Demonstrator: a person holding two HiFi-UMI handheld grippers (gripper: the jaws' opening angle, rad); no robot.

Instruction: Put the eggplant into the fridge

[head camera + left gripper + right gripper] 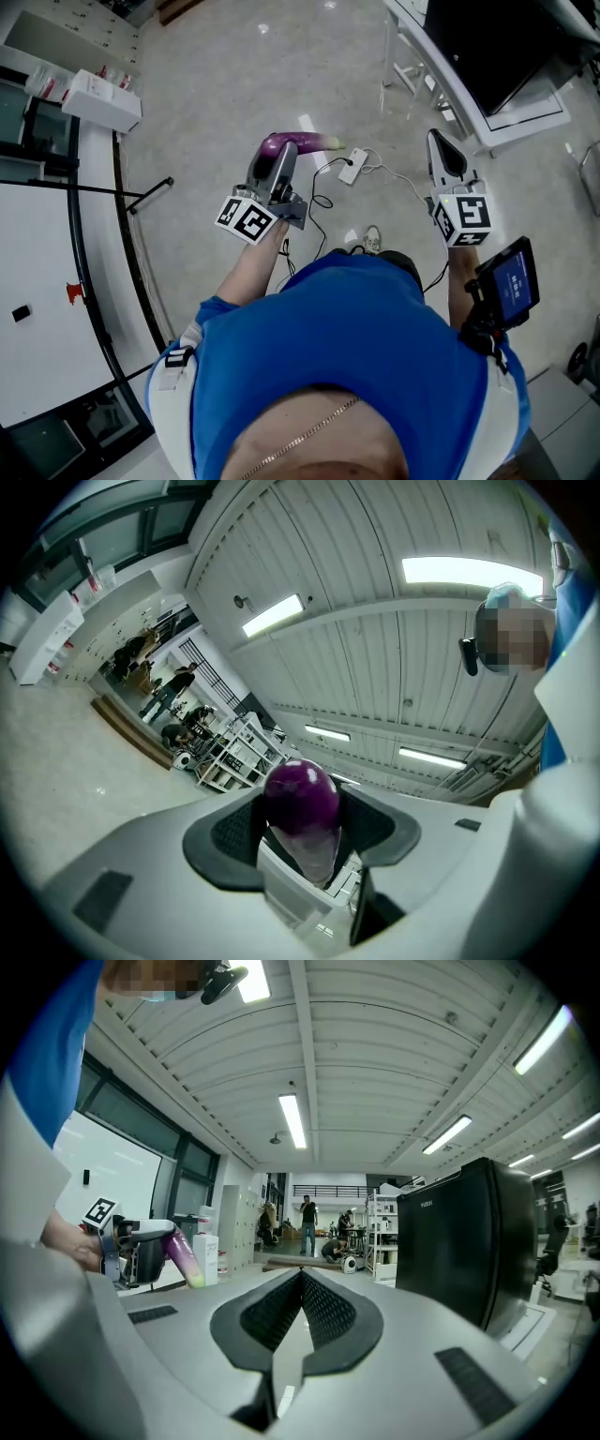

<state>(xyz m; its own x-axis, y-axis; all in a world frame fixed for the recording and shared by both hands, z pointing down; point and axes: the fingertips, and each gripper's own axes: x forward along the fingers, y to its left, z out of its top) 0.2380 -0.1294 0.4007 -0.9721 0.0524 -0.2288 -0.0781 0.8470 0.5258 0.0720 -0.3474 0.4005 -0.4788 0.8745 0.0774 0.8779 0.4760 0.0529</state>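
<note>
Jaws of the left gripper (278, 164) are clamping the eggplant (300, 142) over the floor; the right gripper (442, 155) is pressing its own together, empty. Carrying seems underway; next, the fridge (469, 1241) at right is probably needing its door opened.

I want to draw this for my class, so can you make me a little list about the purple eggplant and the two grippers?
Eggplant: purple with a green end, carried above the floor
Left gripper: shut on the eggplant
Right gripper: shut, nothing in it
Black cabinet: ahead on the right, probably the fridge
Floor: pale, with a white power strip and cables lying on it
</note>
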